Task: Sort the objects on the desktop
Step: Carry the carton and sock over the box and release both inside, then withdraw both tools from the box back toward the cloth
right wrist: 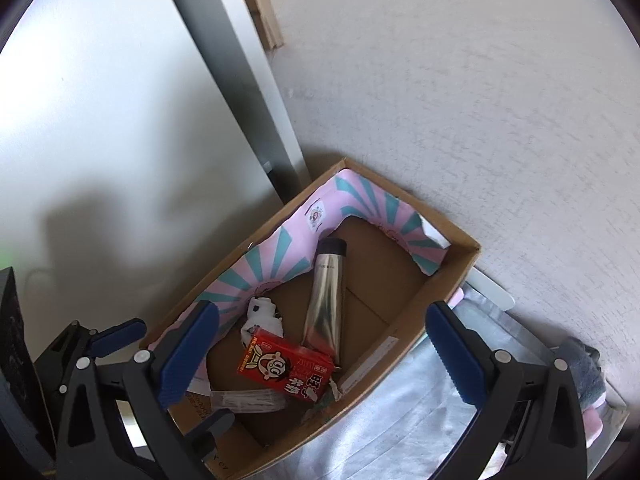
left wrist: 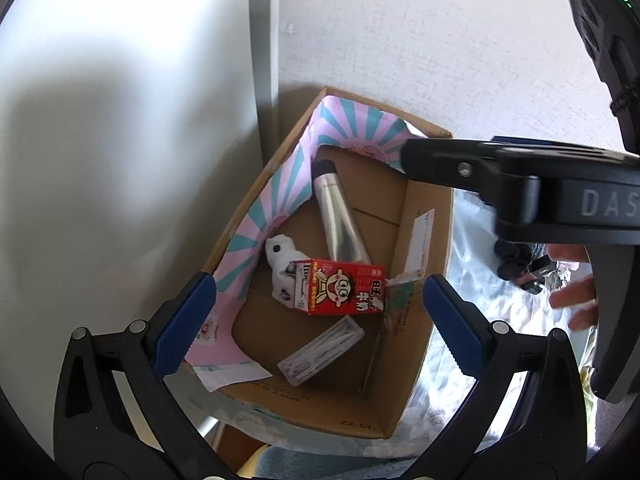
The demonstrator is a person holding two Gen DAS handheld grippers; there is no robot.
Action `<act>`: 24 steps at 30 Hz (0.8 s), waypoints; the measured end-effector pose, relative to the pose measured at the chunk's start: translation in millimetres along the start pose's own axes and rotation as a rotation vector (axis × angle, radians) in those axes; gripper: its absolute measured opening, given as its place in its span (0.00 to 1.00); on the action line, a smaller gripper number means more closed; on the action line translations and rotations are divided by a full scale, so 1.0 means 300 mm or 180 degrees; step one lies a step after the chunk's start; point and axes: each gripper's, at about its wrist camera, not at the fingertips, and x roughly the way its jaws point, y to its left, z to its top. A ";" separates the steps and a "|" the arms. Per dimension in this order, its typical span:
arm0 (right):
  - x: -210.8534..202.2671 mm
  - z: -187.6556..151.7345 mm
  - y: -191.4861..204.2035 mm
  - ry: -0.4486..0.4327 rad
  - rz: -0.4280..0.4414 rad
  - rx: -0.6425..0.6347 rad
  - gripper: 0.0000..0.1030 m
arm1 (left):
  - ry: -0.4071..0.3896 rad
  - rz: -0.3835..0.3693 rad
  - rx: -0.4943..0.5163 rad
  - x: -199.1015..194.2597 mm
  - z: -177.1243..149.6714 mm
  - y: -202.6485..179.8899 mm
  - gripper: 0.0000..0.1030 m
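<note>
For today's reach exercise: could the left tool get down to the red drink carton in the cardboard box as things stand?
Probably yes. The left tool is open above the open-topped cardboard box, and the red drink carton lies on top of the other contents, uncovered. The right tool hangs over the far side, not across the path.

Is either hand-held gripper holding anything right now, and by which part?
Nothing is held: left hand-held gripper and right hand-held gripper are both open.

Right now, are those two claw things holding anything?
Left gripper: open, holding nothing.
Right gripper: open, holding nothing.
</note>
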 end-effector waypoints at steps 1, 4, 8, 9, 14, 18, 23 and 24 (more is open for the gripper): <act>-0.010 -0.003 -0.007 -0.0014 -0.0004 0.0028 1.00 | -0.0004 -0.0006 0.0018 -0.009 0.000 -0.005 1.00; -0.035 -0.018 -0.034 -0.0052 0.0038 0.0127 1.00 | -0.0015 -0.0036 0.0079 0.004 0.019 -0.032 1.00; -0.091 -0.058 -0.067 -0.0115 0.0164 0.0199 1.00 | -0.0042 -0.0132 0.0190 0.000 0.028 -0.076 1.00; -0.103 -0.067 -0.071 -0.0116 0.0189 0.0201 1.00 | -0.0045 -0.0159 0.0229 0.000 0.031 -0.090 1.00; -0.210 -0.137 -0.124 -0.0161 0.0130 0.0238 1.00 | -0.0097 -0.0326 0.0403 -0.012 0.048 -0.162 1.00; -0.327 -0.232 -0.203 -0.0287 -0.0051 0.0280 1.00 | -0.0146 -0.0473 0.0560 -0.032 0.066 -0.234 1.00; -0.460 -0.409 -0.371 -0.0264 -0.0691 0.0521 1.00 | -0.0179 -0.0602 0.0780 -0.040 0.066 -0.348 1.00; -0.474 -0.435 -0.399 -0.0238 -0.0787 0.0576 1.00 | -0.0165 -0.0637 0.0828 -0.035 0.064 -0.374 1.00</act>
